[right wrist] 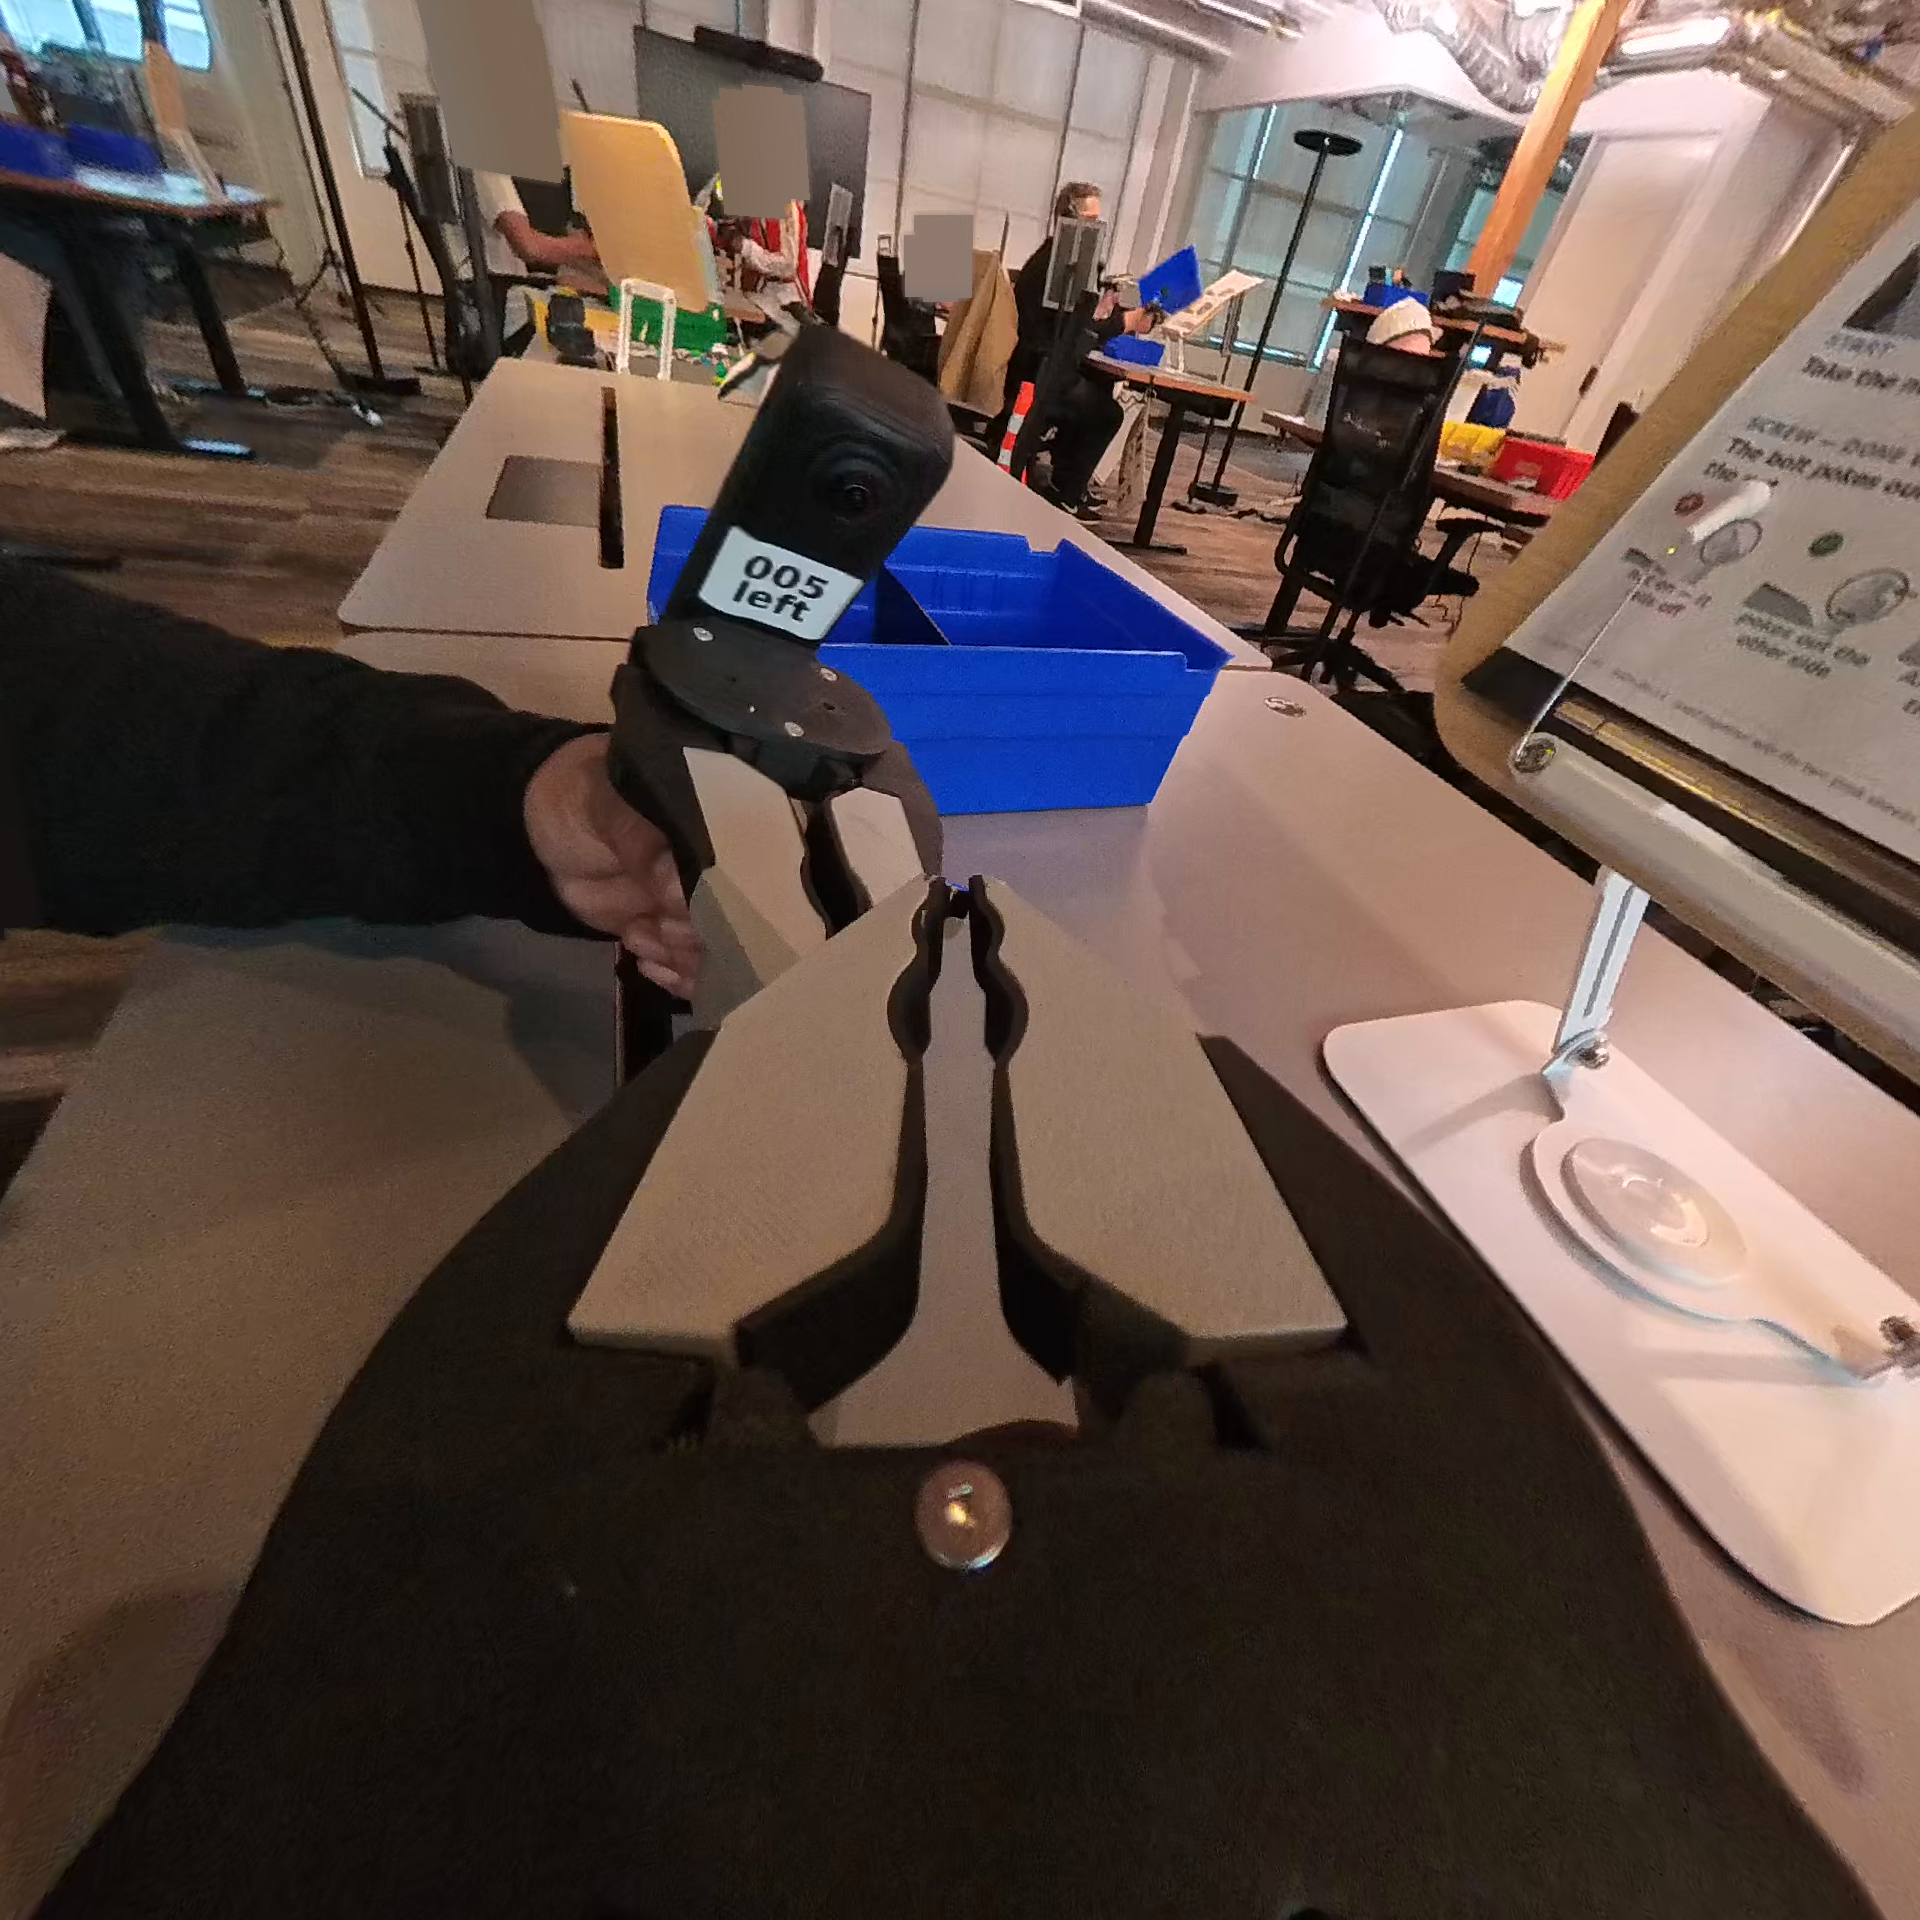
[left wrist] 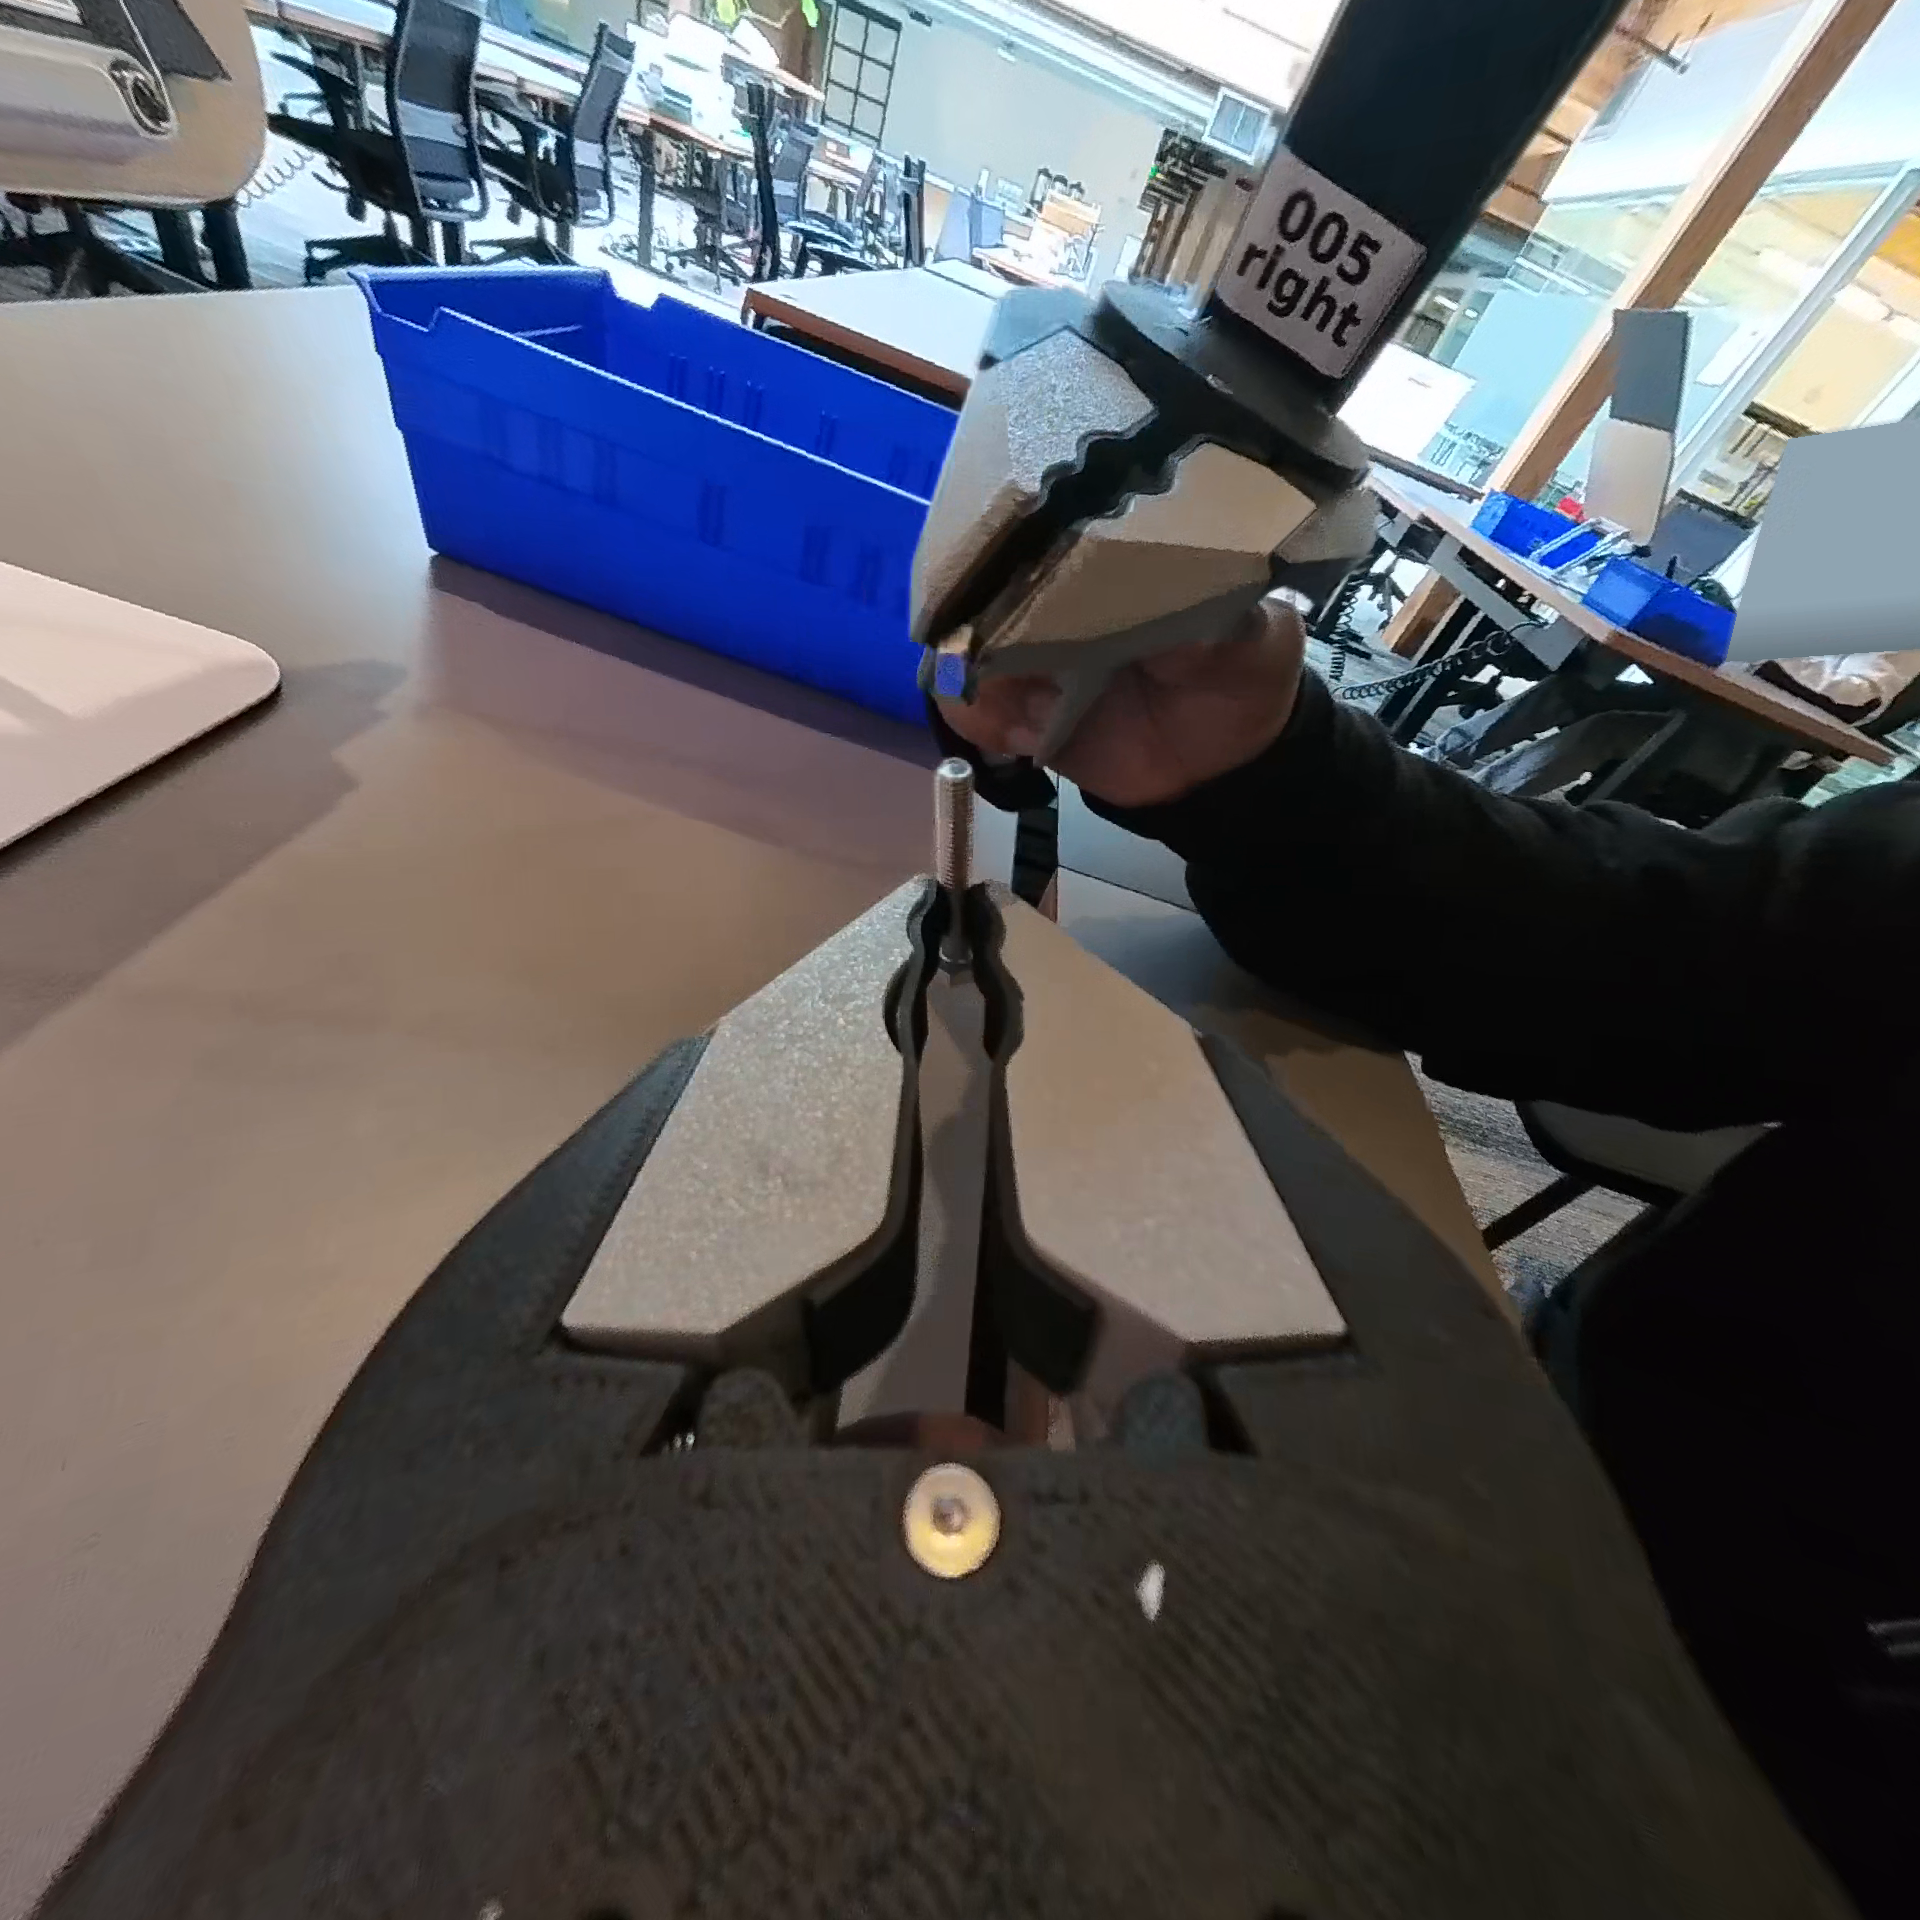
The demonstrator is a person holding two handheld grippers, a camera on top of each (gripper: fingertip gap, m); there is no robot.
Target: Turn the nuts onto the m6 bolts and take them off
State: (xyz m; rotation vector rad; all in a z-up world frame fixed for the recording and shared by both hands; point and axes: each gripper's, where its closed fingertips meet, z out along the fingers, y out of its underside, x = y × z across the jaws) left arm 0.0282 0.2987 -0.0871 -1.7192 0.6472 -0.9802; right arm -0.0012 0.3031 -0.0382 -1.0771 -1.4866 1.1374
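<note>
In the left wrist view my left gripper (left wrist: pixel 956 906) is shut on a silver M6 bolt (left wrist: pixel 953 821). Its threaded shaft sticks out beyond the fingertips, above the table. My right gripper (left wrist: pixel 948 665) hangs just above the bolt's end, shut on a small blue nut (left wrist: pixel 950 677). A small gap separates nut and bolt tip. In the right wrist view my right gripper (right wrist: pixel 954 900) is closed, with a sliver of blue nut (right wrist: pixel 977 886) at its tips. The left gripper's body (right wrist: pixel 769 717) is right behind them, and the bolt is hidden.
A blue plastic bin (left wrist: pixel 644 468) stands on the grey table (left wrist: pixel 312 1039) behind the grippers; it also shows in the right wrist view (right wrist: pixel 1039 717). A white stand base (right wrist: pixel 1610 1299) with an instruction board (right wrist: pixel 1766 540) is at the right. Person's sleeved arms hold both grippers. One gripper's finger ends stand about 5 cm off the other's.
</note>
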